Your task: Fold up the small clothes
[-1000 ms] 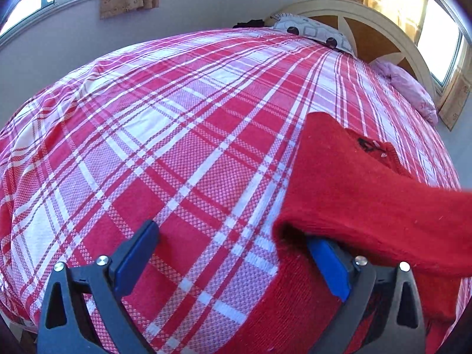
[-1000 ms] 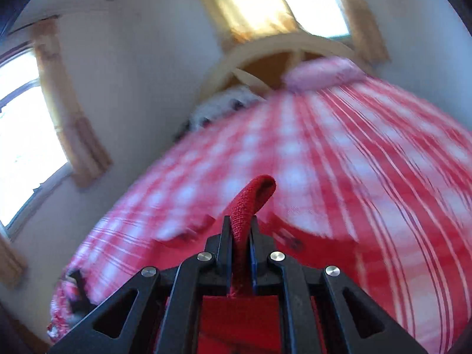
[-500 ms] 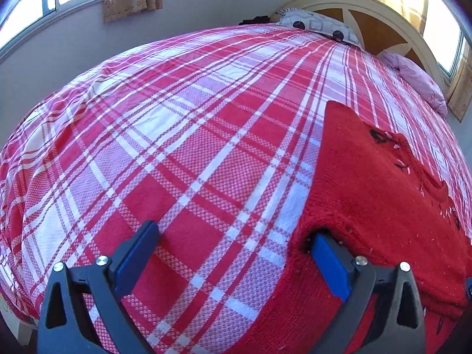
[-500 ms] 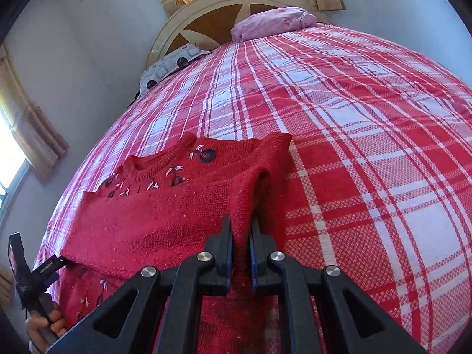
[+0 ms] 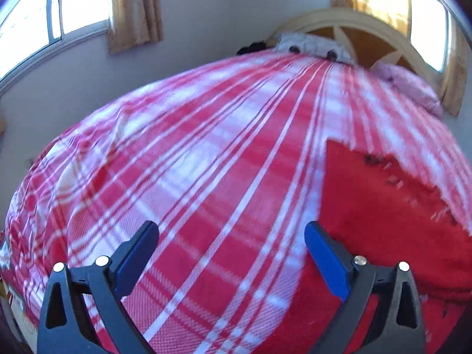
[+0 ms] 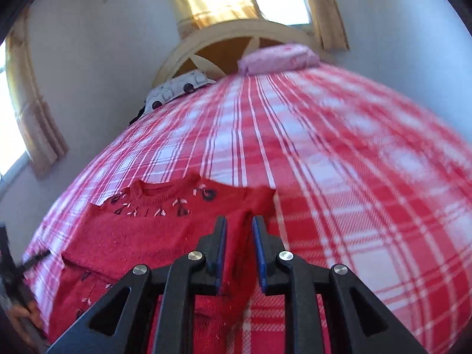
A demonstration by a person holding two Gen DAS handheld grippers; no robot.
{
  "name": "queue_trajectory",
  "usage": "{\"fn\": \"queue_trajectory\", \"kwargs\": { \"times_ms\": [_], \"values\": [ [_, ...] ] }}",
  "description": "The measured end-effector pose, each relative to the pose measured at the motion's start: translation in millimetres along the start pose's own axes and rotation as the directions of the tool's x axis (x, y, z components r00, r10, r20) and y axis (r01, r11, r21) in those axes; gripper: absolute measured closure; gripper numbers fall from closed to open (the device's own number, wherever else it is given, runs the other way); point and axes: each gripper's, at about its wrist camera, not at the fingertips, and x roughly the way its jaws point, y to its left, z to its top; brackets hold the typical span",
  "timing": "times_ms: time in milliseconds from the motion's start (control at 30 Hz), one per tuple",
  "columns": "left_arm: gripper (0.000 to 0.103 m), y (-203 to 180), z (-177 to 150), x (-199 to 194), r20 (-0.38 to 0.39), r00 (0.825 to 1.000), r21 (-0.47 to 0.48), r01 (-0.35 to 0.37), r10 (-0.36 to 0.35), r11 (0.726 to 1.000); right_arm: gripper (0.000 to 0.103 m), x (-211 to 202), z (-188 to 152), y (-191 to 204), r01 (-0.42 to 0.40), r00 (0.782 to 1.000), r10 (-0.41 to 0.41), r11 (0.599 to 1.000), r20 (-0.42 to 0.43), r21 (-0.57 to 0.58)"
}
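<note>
A: Left tongs (image 5: 231, 247)?

B: Spread wide, nothing between the blue pads. The sweater (image 5: 392, 206) lies just to their right; its folded edge runs behind the right pad (image 5: 324, 262). I cannot tell whether pad and knit touch. Bare bedspread (image 5: 183, 171) fills the gap and everything to the left.

A: Right tongs (image 6: 239, 236)?

B: Parted a little — a narrow gap. A raised ridge of the sweater (image 6: 153, 230) stands in that gap. It sits against the left pad (image 6: 219, 253); the right pad looks clear of it, so no firm pinch is shown.

A: Where does the garment lie?

B: On the bedspread (image 6: 339, 183), ahead and to the left of the right tongs. Collar away from the tongs, dark and pale stitched motifs round the neck. One layer is folded across the body; a second layer with more motifs shows below it, nearer the tongs on the left.

A: Containers?

B: No container shows in either view. The bed carries everything — sweater near the tongs, two pillows far ahead at the headboard (image 6: 236, 38): a pink pillow (image 6: 280, 57) on the right, a grey pillow (image 6: 177, 87) with dark dots on the left.

A: Other?

B: Curtained windows behind the headboard and on the left wall. Both views are blurred in places. At the far left edge of the right view, part of the other tool and a hand, too indistinct to detail.
</note>
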Motion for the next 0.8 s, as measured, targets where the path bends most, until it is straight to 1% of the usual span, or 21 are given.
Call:
{"fn": "queue_trajectory", "kwargs": {
  "times_ms": [67, 133, 233, 267, 333, 367, 400, 433, 467, 500, 567, 633, 667, 767, 800],
  "values": [
    [0.002, -17, 12, -3, 0.021, 0.999, 0.040, 0.033, -0.034, 0.999, 0.085, 3, 3, 11, 0.003, 1.000, -0.004, 0.999, -0.008, -0.052],
    [0.002, -36, 20, 3, 0.012, 0.999, 0.086, 0.050, -0.051, 0.995, 0.085, 8, 3, 22, 0.015, 1.000, -0.016, 0.996, -0.012, -0.083],
    [0.003, -71, 25, 22, -0.029, 0.996, 0.134, 0.084, -0.080, 0.987, 0.086, 22, 0, 33, 0.018, 0.999, -0.023, 0.994, -0.044, -0.108],
    [0.007, -82, 25, 32, -0.052, 0.995, 0.150, 0.092, -0.085, 0.984, 0.086, 29, -1, 35, 0.024, 0.998, -0.030, 0.994, -0.061, -0.106],
    [0.009, -96, 24, 45, -0.077, 0.995, 0.171, 0.077, -0.065, 0.982, 0.086, 44, -3, 34, 0.039, 0.994, -0.048, 0.995, -0.100, -0.093],
    [0.009, -100, 23, 56, -0.086, 0.995, 0.175, 0.059, -0.044, 0.983, 0.086, 53, -5, 32, 0.032, 0.990, -0.043, 0.996, -0.133, -0.079],
    [0.009, -100, 23, 63, -0.090, 0.996, 0.177, 0.027, -0.011, 0.984, 0.085, 68, -9, 28, 0.015, 0.982, -0.024, 0.999, -0.187, -0.050],
    [0.008, -98, 22, 71, -0.101, 0.995, 0.175, 0.003, 0.015, 0.985, 0.085, 77, -14, 26, 0.002, 0.976, -0.009, 1.000, -0.219, -0.031],
    [0.004, -93, 22, 77, -0.114, 0.993, 0.160, 0.003, 0.016, 0.987, 0.085, 84, -18, 26, 0.006, 0.975, -0.013, 0.999, -0.220, -0.033],
    [0.001, -84, 22, 81, -0.119, 0.993, 0.122, 0.031, -0.016, 0.992, 0.085, 86, -19, 27, 0.006, 0.976, -0.016, 0.999, -0.218, -0.044],
    [0.000, -66, 24, 88, -0.141, 0.989, 0.044, 0.058, -0.051, 0.997, 0.085, 89, -16, 26, -0.006, 0.977, -0.002, 0.999, -0.214, -0.041],
    [0.000, -58, 24, 95, -0.171, 0.980, -0.012, 0.104, -0.105, 0.994, 0.085, 98, -14, 22, -0.017, 0.976, 0.010, 0.999, -0.216, -0.031],
    [0.000, -58, 24, 95, -0.166, 0.980, -0.017, 0.105, -0.107, 0.994, 0.085, 102, -13, 21, -0.020, 0.976, 0.014, 0.999, -0.220, -0.029],
    [0.000, -65, 21, 91, -0.147, 0.986, 0.022, 0.083, -0.079, 0.996, 0.085, 104, -11, 23, -0.019, 0.976, 0.010, 0.999, -0.216, -0.036],
    [0.000, -66, 21, 91, -0.150, 0.985, 0.020, 0.085, -0.081, 0.996, 0.085, 102, -11, 24, -0.020, 0.977, 0.012, 0.999, -0.214, -0.036]
  ]
}}
